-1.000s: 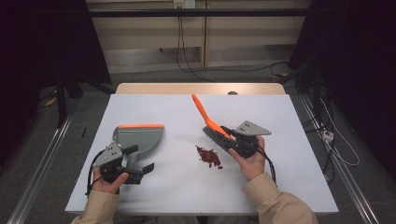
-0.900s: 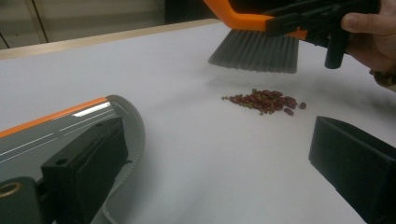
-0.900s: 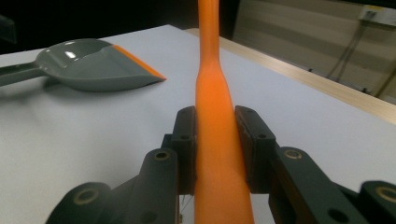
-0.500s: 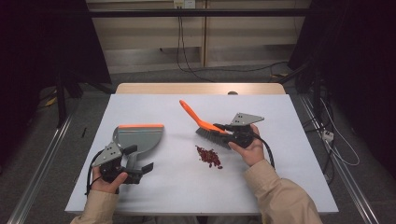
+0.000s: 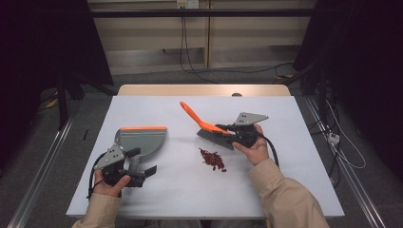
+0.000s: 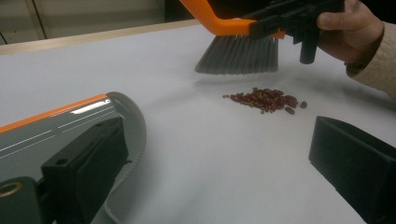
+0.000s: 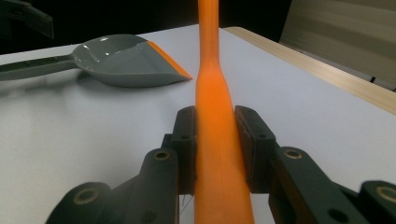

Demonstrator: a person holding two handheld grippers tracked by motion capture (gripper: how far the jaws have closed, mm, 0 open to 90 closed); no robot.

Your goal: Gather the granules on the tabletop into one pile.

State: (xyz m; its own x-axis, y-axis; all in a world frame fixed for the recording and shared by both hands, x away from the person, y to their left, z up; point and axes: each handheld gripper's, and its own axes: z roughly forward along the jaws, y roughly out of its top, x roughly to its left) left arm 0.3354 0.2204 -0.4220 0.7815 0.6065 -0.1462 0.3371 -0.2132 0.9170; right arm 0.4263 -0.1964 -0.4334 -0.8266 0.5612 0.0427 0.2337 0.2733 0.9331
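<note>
A grey dustpan [image 5: 141, 141] with an orange lip lies on the white table at the left. My left gripper [image 5: 144, 162] stands open at its rear end. In the left gripper view one jaw overlaps the dustpan [image 6: 60, 126] and bare table shows between the jaws of my left gripper [image 6: 210, 154]. My right gripper [image 5: 227, 129] is shut on the orange handle of a brush [image 5: 211, 132]. The pads clamp the brush handle [image 7: 215, 116] in my right gripper [image 7: 217, 140]. The grey bristles [image 6: 238, 53] hang just above the table beyond a small pile of red beans [image 5: 212, 159] [image 6: 266, 99].
The white table top [image 5: 294, 185] has a wooden strip [image 5: 204, 90] along its far edge. Metal rails run along the floor on both sides, and cables [image 5: 342, 147] lie on the floor to the right. Black cables trail from both grippers.
My right hand has swung the brush leftward and laid it flatter, so its head now sits just beyond the beans. The left hand and the dustpan have not moved.
</note>
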